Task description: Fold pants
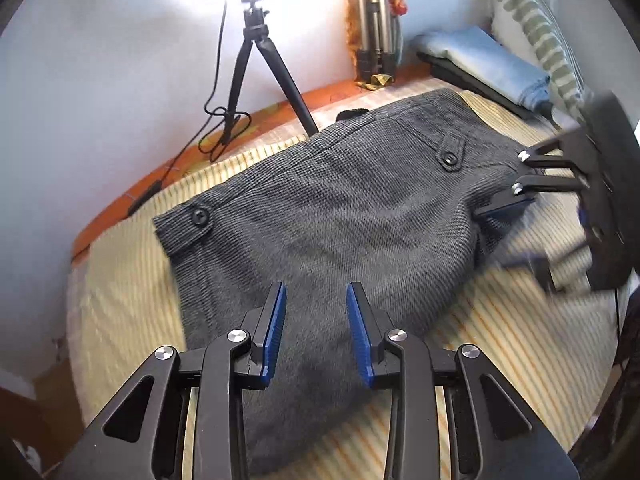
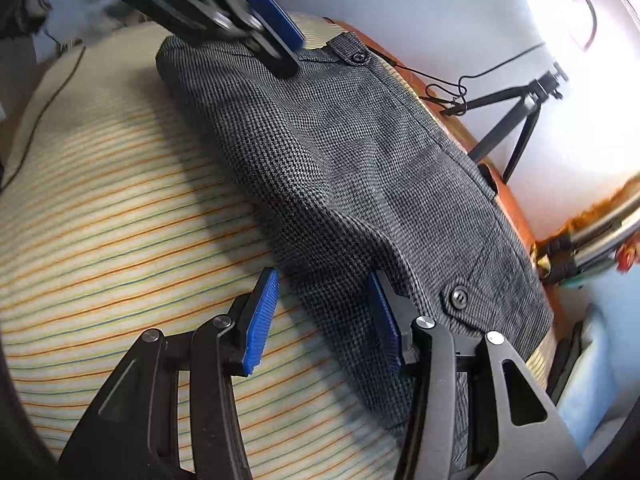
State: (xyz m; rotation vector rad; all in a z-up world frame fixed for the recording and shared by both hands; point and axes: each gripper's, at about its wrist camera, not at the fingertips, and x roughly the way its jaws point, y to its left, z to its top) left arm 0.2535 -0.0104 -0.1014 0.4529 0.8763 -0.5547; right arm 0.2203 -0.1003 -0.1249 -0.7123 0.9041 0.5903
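Grey woven pants (image 1: 332, 220) lie folded on a striped bed sheet (image 1: 500, 340), waistband with two buttoned tabs toward the wall. My left gripper (image 1: 316, 300) is open, fingers just above the pants' near fold. My right gripper (image 2: 324, 280) is open, straddling the pants' edge near a buttoned tab (image 2: 459, 297); its right finger touches the cloth. The pants also show in the right wrist view (image 2: 360, 168). The right gripper shows blurred at the right of the left wrist view (image 1: 508, 224). The left gripper shows at the top of the right wrist view (image 2: 280, 44).
A black tripod (image 1: 260, 64) with a bright lamp and a trailing cable (image 1: 216, 120) stands at the wall. Folded blue jeans (image 1: 488, 64) and a striped pillow (image 1: 536, 36) lie at the far right. An orange bed edge (image 1: 168, 176) runs along the wall.
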